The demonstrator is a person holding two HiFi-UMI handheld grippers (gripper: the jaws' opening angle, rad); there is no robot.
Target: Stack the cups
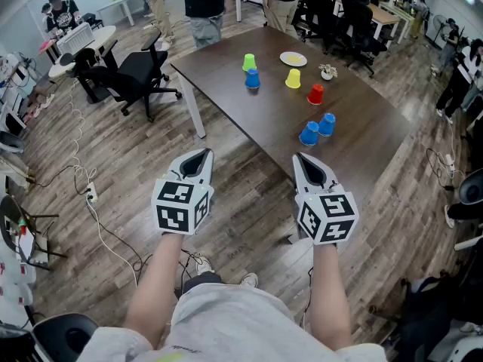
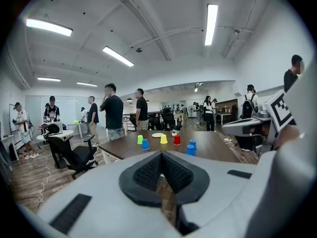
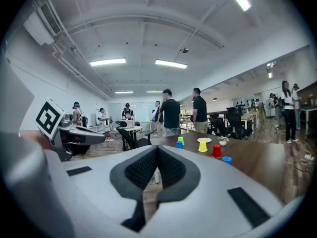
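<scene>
Several plastic cups stand upside down on a dark brown table (image 1: 272, 119): a green cup (image 1: 249, 62), a blue cup (image 1: 253, 78) in front of it, a yellow cup (image 1: 293, 78), a red cup (image 1: 315, 94), and two blue cups (image 1: 318, 129) close together near the table's front edge. My left gripper (image 1: 198, 159) and right gripper (image 1: 303, 161) hover side by side over the wooden floor short of the table, both shut and empty. The left gripper view shows the cups (image 2: 163, 141) far ahead of its jaws; the right gripper view shows the red cup (image 3: 216, 151) and others likewise.
A white plate (image 1: 293, 58) and a small plant (image 1: 327, 72) sit at the table's far side. A black office chair (image 1: 132, 74) stands left of the table. Cables (image 1: 90, 202) run across the floor. People stand beyond the table.
</scene>
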